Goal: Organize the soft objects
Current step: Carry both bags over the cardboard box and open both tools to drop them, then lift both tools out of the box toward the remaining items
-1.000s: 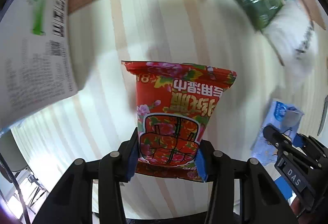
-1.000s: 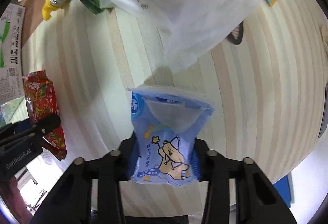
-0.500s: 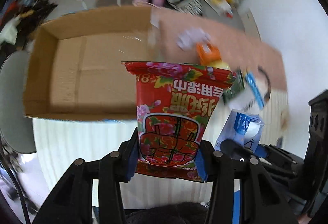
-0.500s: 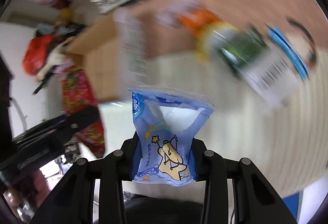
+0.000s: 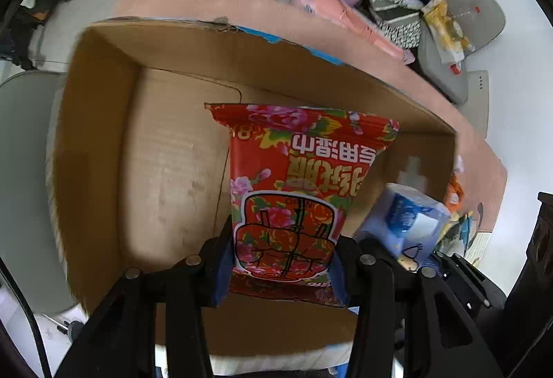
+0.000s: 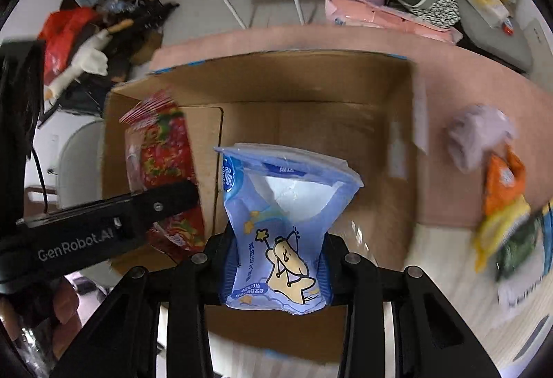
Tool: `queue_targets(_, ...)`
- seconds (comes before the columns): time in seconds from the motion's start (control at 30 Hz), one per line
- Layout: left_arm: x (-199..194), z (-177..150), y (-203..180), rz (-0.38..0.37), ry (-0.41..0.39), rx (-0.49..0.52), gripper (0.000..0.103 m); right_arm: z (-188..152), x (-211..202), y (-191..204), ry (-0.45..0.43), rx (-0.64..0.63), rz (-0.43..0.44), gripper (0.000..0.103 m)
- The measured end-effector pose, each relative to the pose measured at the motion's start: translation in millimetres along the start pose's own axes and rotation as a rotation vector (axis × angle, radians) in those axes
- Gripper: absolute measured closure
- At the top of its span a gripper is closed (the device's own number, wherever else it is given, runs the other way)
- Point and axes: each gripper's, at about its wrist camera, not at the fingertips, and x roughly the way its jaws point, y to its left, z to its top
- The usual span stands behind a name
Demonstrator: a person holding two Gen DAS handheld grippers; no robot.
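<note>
Cardboard box (image 5: 103, 136) as landmark. Left gripper (image 5: 281, 260) clenched on red wipes pack (image 5: 297, 191), held above box's left half. Right gripper (image 6: 276, 260) grasping blue tissue pack (image 6: 280, 226) above box's middle. Step: dropping off. Next, likely lower, release both inside.

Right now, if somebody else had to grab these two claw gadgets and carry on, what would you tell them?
Left claw: shut on the red floral packet, held over the open cardboard box.
Right claw: shut on the blue tissue packet, also over the box.
Done: both packets picked up and carried to the box; its visible floor is bare.
Left: release both inside, then fetch the other packets lying on the table to the right of the box.
</note>
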Motion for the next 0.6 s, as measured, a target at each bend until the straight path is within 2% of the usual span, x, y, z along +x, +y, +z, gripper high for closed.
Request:
queue_targets(0.1,27,26,3,-0.011,0.053,0.008,0.060,17,29,3,0.033,-0.002,-0.022,0.064)
queue_targets(0.33,47,42,5,0.031,0.122,0.065,0.059,65,82,10,0.057,-0.022,-0.101,0.061)
queue_targets(0.4,46,46,3,0.050,0.121,0.076,0.054,77,90,14,0.059,-0.032,-0.134,0.053)
queue_targets(0.43,46,48,2,0.042,0.122,0.081,0.051,77,86,14,0.047,-0.032,-0.146,0.040)
queue_targets(0.47,41,46,2,0.044,0.110,0.084,0.043,77,85,14,0.041,-0.030,-0.149,0.024)
queue_targets(0.5,39,46,1,0.062,0.096,0.091,0.031,75,82,13,0.035,-0.022,-0.140,0.018)
queue_targets(0.53,34,44,-1,0.078,0.072,0.102,0.026,75,81,13,0.036,-0.020,-0.134,0.013)
queue_targets(0.6,22,39,-4,0.119,0.020,0.126,0.016,70,76,13,0.037,-0.019,-0.146,0.013)
